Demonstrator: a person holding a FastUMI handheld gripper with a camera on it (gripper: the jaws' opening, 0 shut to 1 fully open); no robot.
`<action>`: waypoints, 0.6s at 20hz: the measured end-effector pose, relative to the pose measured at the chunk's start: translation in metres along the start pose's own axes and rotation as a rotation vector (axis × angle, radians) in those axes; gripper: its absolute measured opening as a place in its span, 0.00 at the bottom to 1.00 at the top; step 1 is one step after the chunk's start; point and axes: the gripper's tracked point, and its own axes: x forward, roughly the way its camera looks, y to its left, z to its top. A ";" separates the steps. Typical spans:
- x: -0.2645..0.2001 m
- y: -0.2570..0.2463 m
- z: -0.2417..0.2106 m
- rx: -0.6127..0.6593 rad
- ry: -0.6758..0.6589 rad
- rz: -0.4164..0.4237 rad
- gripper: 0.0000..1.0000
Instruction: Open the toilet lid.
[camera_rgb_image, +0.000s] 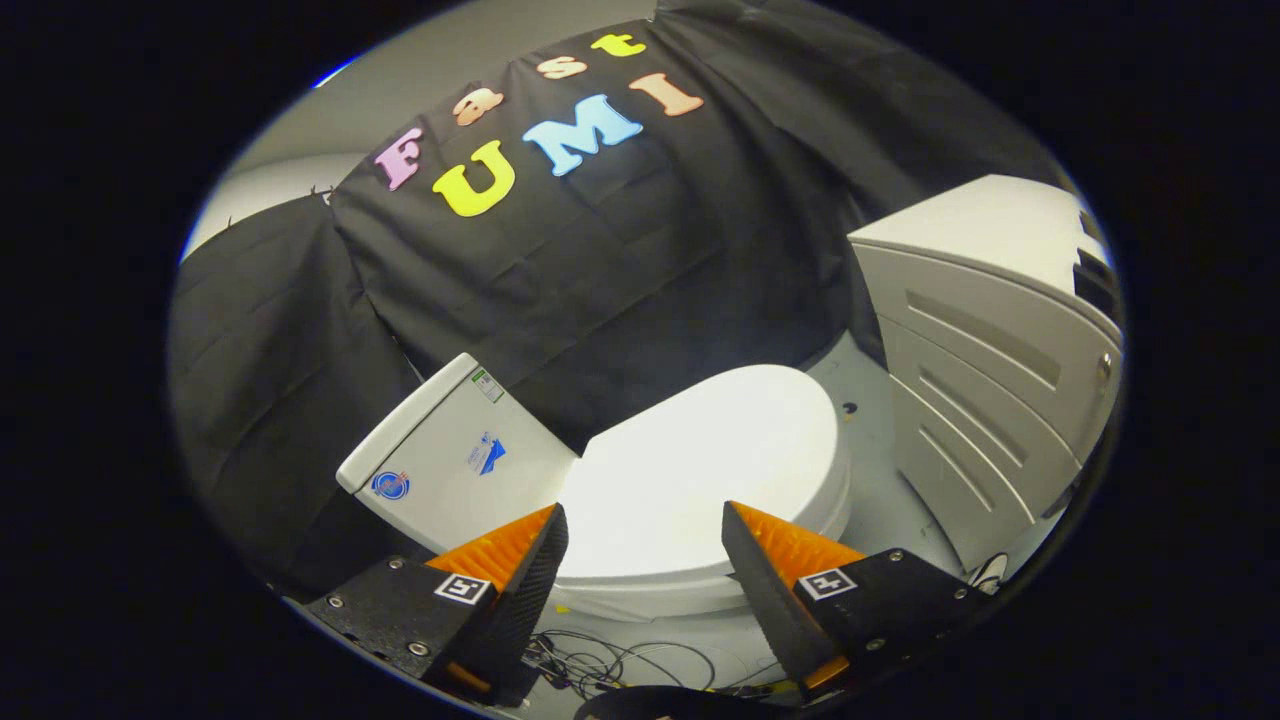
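Two wedge-shaped fingers (530, 560) of the gripper (645, 520) stand wide apart nearest the camera, gripping nothing; their inner faces are ribbed, their outer housings are rough and matte with small screws, and each carries a square printed marker. Just ahead of them, showing in the gap between the tips, lies the toilet lid (700, 470), closed flat over the bowl. It is a smooth, glossy white oval, glaring under the light, with a rounded rim along its near edge. No finger touches it.

Left of the lid stands the tank (450, 455), a boxy white body with a flat top and a few small stickers on its face. On the right, well apart from the toilet, sits a pale cabinet (990, 380) with a flat top, long slanted grooves pressed into its front, and a small round knob.

Below the fingers, thin dark cables (600, 665) lie tangled on the light, smooth floor (870, 480). Black cloth (620, 270), creased and hung in folds, forms the far wall, with a plain grey wall (420, 85) above it.
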 end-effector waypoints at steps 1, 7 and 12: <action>-0.001 -0.010 -0.010 0.017 0.007 -0.011 0.96; 0.012 -0.042 -0.042 0.175 0.040 -0.034 0.95; 0.026 -0.064 -0.072 0.232 0.096 -0.075 0.94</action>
